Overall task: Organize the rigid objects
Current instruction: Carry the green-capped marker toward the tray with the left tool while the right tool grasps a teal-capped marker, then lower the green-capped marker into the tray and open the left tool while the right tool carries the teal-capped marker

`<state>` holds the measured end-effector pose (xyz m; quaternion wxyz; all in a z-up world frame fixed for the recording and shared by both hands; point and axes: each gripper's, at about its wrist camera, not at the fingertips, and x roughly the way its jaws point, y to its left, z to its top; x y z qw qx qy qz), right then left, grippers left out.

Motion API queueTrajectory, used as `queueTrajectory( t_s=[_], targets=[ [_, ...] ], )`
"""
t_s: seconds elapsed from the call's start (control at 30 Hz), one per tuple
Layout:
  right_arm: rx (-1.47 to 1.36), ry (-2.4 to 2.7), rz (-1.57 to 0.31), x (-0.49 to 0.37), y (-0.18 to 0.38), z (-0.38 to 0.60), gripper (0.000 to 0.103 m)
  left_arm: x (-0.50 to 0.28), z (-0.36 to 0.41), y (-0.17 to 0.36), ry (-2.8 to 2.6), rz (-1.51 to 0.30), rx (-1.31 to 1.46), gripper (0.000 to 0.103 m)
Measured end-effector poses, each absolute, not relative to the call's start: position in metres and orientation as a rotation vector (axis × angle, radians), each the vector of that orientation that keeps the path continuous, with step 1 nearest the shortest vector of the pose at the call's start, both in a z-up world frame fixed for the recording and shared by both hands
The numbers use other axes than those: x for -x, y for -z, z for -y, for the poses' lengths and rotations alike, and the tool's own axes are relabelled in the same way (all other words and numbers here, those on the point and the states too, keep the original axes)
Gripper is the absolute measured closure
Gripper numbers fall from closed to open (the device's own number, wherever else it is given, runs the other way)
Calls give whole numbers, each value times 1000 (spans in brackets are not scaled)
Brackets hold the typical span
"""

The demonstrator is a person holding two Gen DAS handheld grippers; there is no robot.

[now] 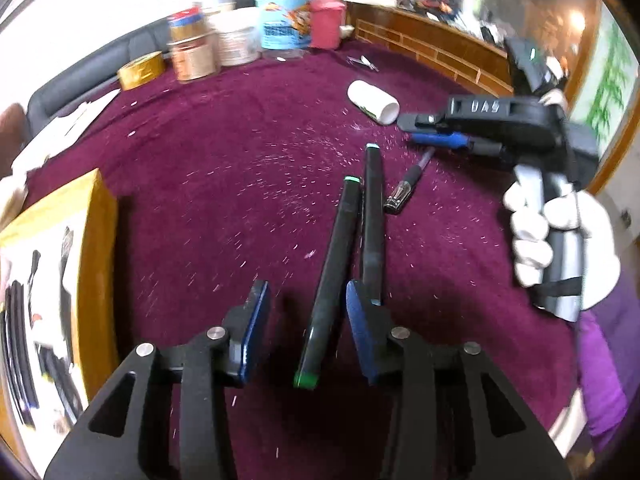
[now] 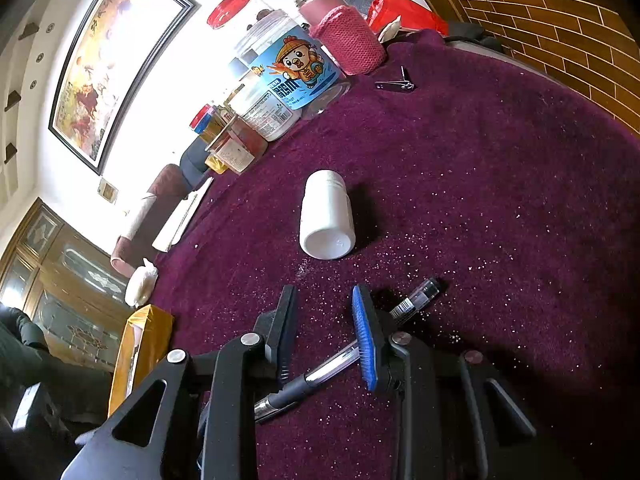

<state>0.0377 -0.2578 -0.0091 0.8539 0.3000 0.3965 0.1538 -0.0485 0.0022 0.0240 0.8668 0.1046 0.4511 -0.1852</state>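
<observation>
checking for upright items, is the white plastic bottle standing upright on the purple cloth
No, the white plastic bottle lies on its side on the purple cloth, its flat base facing the right wrist camera.

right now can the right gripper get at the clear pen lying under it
Probably yes. The right gripper is open and the clear pen lies on the purple cloth between and below its fingers. Nothing sits on top of it; the white bottle lies farther ahead, apart.
</observation>
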Motion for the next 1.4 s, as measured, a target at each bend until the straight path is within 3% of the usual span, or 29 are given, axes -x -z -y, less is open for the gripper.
queueTrajectory(
  t_s=[0.03, 0.13, 0.33, 0.4, 0.67, 0.83, 0.97, 1.13, 1.4],
  targets=[
    [-631, -323, -834, -38, 9, 258, 78, 43, 5, -15, 386, -967, -265, 66],
    [-632, -324, -834, -38, 9, 258, 78, 41, 6, -15, 422, -956, -242, 84],
    [-631, -326, -832, -38, 9, 258, 78, 35, 16, -11, 410, -934, -228, 85],
    [-635, -327, -829, -38, 9, 259, 78, 36, 8, -13, 445, -951, -150, 91],
    [-642, -316, -821, -38, 9, 261, 78, 84, -84, -62, 496, -809, 238, 91],
    [-538, -359, -830, -11, -18, 235, 76, 117, -145, -83, 460, -720, 322, 91],
    [-400, -425, -906, 24, -30, 183, 76, 129, -180, -75, 390, -715, 359, 91],
    [-295, -396, -1032, 27, -8, 136, 76, 134, -222, -53, 277, -758, 423, 91],
    [-194, -190, -1005, -5, -12, 102, 80, 128, -253, -21, 81, -895, 387, 91]
  ],
)
